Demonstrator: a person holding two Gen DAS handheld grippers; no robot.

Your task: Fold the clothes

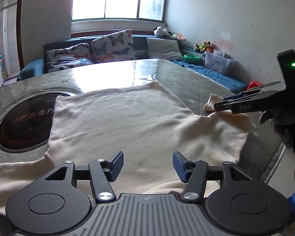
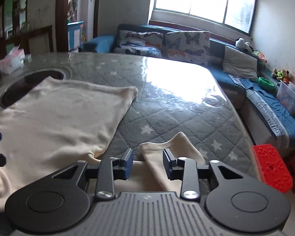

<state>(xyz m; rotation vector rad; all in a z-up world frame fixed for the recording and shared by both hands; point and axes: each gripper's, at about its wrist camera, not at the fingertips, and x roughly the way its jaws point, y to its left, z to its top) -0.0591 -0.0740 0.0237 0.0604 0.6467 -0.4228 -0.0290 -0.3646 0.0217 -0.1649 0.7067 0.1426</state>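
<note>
one cream garment; left gripper released; right gripper released, sleeve between.

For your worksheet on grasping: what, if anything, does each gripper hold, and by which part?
Nothing is held. The left gripper is open above the cream garment. The right gripper is open, with the sleeve end loose between its fingers.

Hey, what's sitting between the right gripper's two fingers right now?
The cream garment's sleeve lies between the open fingers of the right gripper, loose, not pinched. The right wrist view shows it.
</note>
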